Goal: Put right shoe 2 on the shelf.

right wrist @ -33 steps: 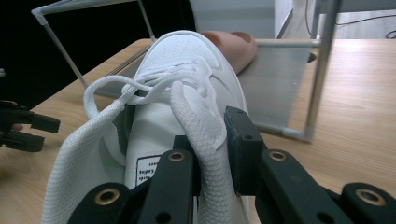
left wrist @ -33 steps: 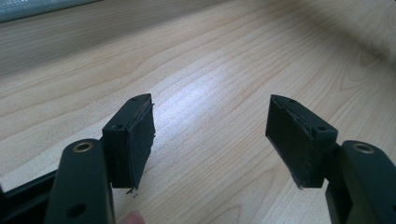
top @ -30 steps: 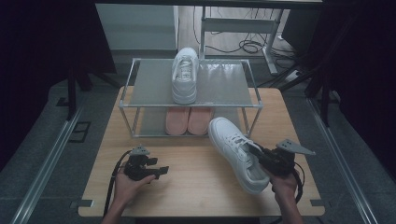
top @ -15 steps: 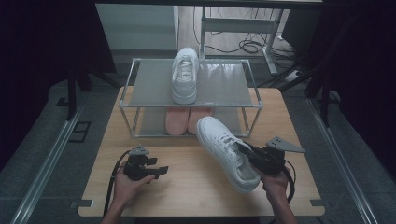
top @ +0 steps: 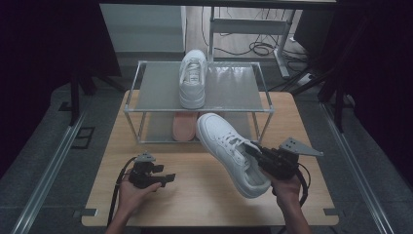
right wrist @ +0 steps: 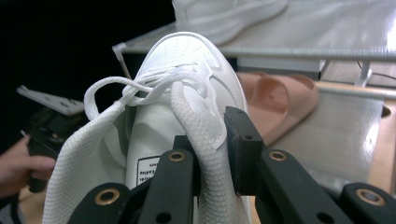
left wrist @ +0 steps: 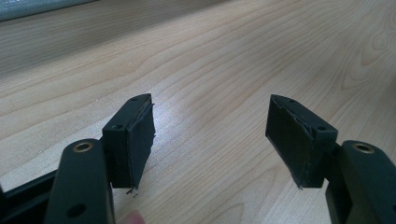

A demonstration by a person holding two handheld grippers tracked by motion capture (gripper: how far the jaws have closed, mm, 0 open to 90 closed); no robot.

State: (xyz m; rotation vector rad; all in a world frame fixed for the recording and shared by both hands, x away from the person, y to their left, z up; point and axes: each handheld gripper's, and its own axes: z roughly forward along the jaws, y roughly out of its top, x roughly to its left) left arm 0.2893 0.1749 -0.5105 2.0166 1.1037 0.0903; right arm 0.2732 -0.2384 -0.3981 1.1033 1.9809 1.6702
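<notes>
Right gripper pinches the white sneaker's collar, heel seemingly hidden; left gripper gapes empty.

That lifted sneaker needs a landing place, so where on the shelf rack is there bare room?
The rack's top shelf is bare right of the white sneaker standing on it, and left of it too. The lower shelf is crowded in the middle by pink slippers. The held sneaker hangs in the right gripper.
</notes>
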